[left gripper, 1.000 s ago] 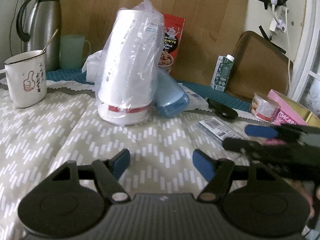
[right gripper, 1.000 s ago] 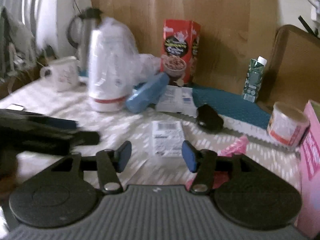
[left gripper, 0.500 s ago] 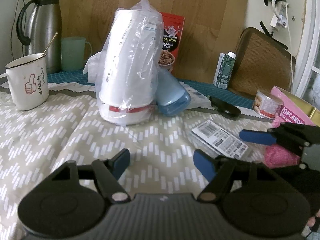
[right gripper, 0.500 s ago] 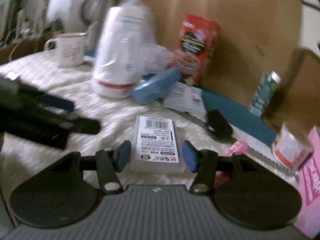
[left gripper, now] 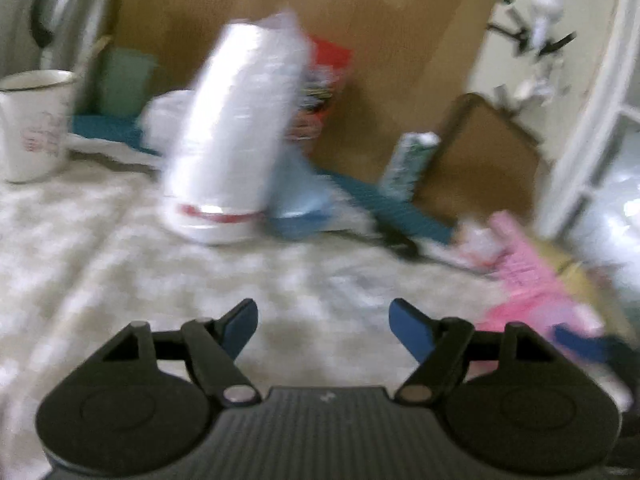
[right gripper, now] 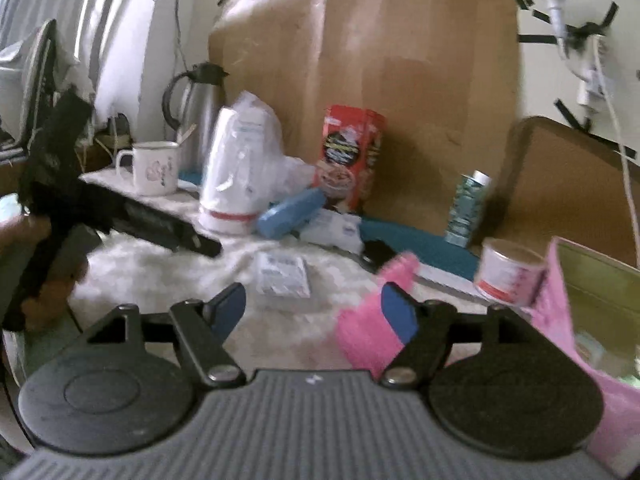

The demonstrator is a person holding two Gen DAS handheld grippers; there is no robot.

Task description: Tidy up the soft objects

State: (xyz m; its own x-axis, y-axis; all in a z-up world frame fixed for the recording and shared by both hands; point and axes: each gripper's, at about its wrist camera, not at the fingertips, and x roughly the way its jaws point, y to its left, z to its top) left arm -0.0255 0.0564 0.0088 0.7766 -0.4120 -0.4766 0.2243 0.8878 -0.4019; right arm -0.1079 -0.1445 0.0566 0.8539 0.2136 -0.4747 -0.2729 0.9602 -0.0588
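A fuzzy pink soft cloth [right gripper: 370,320] lies on the patterned tablecloth, right in front of my right gripper's [right gripper: 312,312] right finger, partly hidden by it. It shows blurred in the left wrist view [left gripper: 532,308] at the right. A flat labelled wipes pack [right gripper: 283,277] lies beyond the right gripper's gap. Both grippers are open and empty. My left gripper [left gripper: 322,324] hovers over bare cloth; from the right wrist view it [right gripper: 200,244] reaches in from the left.
A plastic-wrapped white roll [right gripper: 236,176], blue bottle [right gripper: 290,213], red snack box [right gripper: 348,156], mug [right gripper: 154,168], kettle [right gripper: 192,100], green carton [right gripper: 466,208], small can [right gripper: 506,270], black object [right gripper: 374,254] and pink open box [right gripper: 580,308] crowd the back and right.
My right gripper pulled back and rose, so the wipes pack left its gap and the pink cloth now sits by its right finger. The left view swung left and blurred.
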